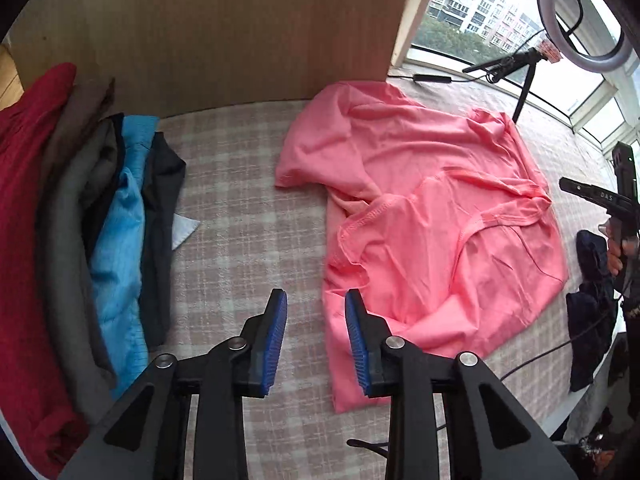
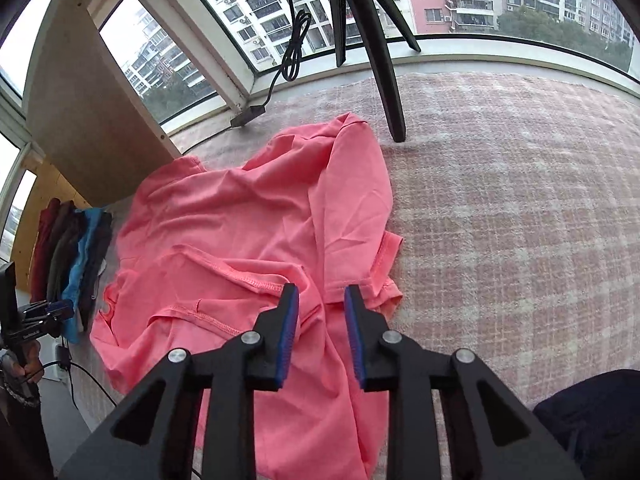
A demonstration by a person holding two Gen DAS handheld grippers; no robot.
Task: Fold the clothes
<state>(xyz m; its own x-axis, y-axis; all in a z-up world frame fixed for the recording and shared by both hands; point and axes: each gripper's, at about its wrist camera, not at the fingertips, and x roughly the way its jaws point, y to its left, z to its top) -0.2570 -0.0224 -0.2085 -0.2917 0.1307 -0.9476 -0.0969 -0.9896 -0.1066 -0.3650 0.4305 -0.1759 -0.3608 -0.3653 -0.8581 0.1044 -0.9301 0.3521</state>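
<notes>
A pink T-shirt (image 1: pixel 420 216) lies crumpled and partly spread on the checked cloth surface (image 1: pixel 240 200); it also shows in the right wrist view (image 2: pixel 248 232). My left gripper (image 1: pixel 316 300) is open and empty, hovering over the shirt's near left edge. My right gripper (image 2: pixel 321 294) is open and empty, above the shirt near a sleeve hem (image 2: pixel 384 280). The right gripper shows at the far right of the left wrist view (image 1: pixel 616 200), and the left gripper at the far left of the right wrist view (image 2: pixel 44 312).
A row of folded clothes, red, grey, blue and dark (image 1: pixel 80 240), lies at the left against a wooden panel (image 1: pixel 220 32). A tripod (image 2: pixel 384 64) with a ring light (image 1: pixel 580 12) stands by the window. Dark clothes (image 1: pixel 592 300) lie at the right edge.
</notes>
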